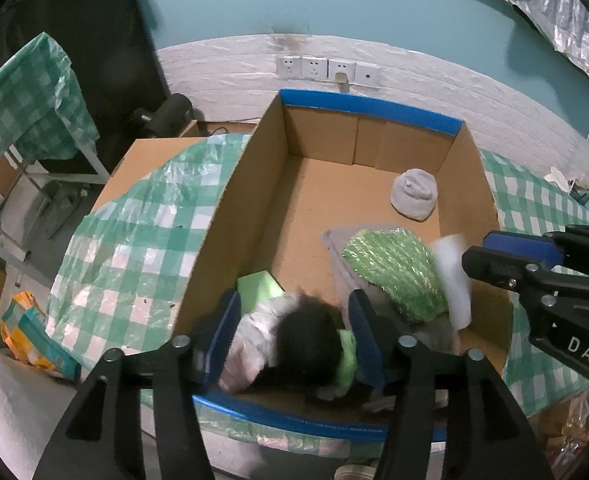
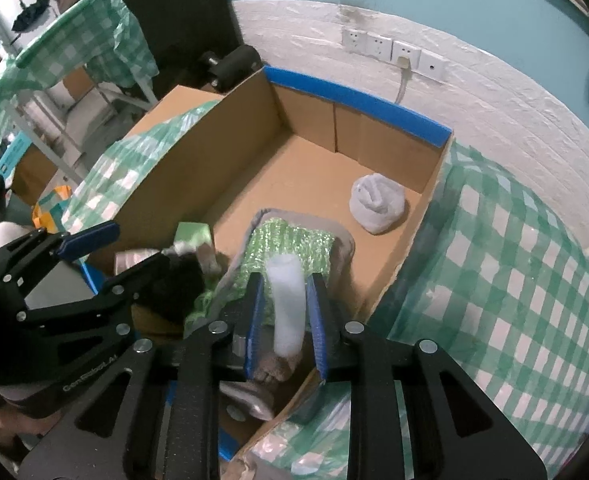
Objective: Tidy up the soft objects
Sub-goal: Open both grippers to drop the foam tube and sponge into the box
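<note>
Though blurred, left fingers point(image 1: 294, 334) grip a dark bundle point(image 1: 298, 344), right fingers point(image 2: 284, 316) a white roll point(image 2: 288, 308).

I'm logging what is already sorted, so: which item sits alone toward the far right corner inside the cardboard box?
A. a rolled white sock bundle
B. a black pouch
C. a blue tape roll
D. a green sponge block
A: the rolled white sock bundle lies apart near the cardboard box far right corner.

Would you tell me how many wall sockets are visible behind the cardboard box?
4, side by side in one row on the white wall panel behind the box: first, second, third with a plug, fourth.
</note>
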The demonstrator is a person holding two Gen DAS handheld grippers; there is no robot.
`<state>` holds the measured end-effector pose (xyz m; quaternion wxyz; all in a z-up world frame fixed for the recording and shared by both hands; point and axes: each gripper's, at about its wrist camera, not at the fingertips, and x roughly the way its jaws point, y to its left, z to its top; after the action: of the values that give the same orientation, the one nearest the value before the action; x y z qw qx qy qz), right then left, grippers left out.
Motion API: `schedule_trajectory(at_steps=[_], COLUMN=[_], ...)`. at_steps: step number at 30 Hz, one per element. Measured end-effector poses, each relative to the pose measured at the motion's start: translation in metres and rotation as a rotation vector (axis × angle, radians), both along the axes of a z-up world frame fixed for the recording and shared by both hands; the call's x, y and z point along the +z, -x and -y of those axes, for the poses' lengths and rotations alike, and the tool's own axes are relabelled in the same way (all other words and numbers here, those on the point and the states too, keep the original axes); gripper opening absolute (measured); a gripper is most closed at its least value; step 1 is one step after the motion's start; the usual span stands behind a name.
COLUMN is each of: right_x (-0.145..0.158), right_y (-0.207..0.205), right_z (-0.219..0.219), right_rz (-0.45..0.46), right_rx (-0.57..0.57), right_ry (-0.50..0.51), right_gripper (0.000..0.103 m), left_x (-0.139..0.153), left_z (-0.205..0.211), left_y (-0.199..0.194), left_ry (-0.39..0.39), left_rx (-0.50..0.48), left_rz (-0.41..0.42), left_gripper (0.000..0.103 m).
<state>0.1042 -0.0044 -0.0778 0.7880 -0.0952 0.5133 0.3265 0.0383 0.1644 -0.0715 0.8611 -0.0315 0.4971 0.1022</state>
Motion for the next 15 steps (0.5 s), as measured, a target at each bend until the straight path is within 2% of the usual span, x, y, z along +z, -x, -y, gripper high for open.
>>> schedule_trajectory(at_steps=[2, 7, 11, 15], right_x=[0.003, 0.013, 0.023, 0.033], right_y=[0.001, 0.003, 0.008, 0.013], right_z=[0.002, 0.009, 0.019, 0.032], right_rz=[0.015, 0.029, 0.046, 0.064], right_rx=[-0.006, -0.022, -0.035, -0.054], right_ry=[0.0, -0.014, -0.025, -0.035], right_gripper=[0.038, 0.039, 0.049, 0.05], left_x=[0.002, 0.01, 0.02, 0.034], left_z=[0.0, 0.006, 0.012, 0.018], left_y=[0.002, 0.006, 0.012, 0.017], left_ry=[-0.003, -0.028, -0.042, -0.069], left_rx=[0.0, -0.013, -0.026, -0.035], left_rz=[0.004, 0.009, 0.013, 0.037], left_gripper=[0.069, 0.072, 0.075, 0.08])
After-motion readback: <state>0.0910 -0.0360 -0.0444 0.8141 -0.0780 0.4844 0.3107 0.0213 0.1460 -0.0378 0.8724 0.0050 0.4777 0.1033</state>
